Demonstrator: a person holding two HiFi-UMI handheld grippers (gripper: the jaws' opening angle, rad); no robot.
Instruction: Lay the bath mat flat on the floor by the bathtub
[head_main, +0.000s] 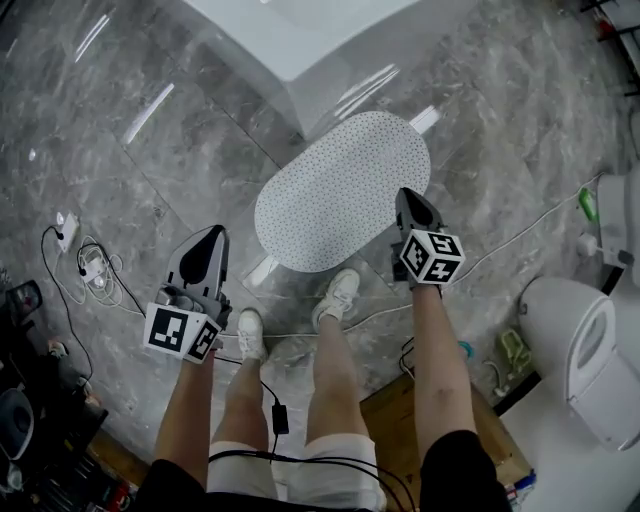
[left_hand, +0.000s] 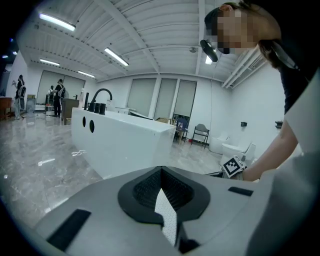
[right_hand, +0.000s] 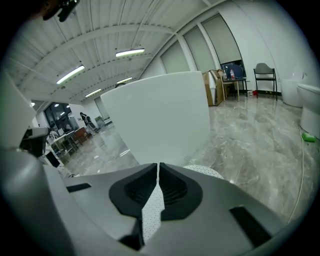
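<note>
Here's the bath mat (head_main: 340, 190), white, oval and dotted, sitting centre frame in the head view on the grey marble floor (head_main: 150, 150). Its far end lies just below the corner of the white bathtub (head_main: 300, 30) at the top of the picture, and from above it looks flat.

The right gripper (head_main: 405, 197) is at the mat's lower right edge. Its own view shows the jaws drawn to a narrow slit with dotted mat pinched in it, and more mat curving out past the tips, with the tub wall rising behind.

The left gripper (head_main: 212, 238) sits lower left of the mat, and the head view shows bare floor between the two. In its own view the jaw tips meet. A sliver of dotted white shows in the gap behind them (through the gap or in it, hard to call).

The person's white shoes (head_main: 340, 295) stand just below the mat's near end. A toilet (head_main: 590, 350) is at the right edge, and cables (head_main: 90, 270) trail at left.
</note>
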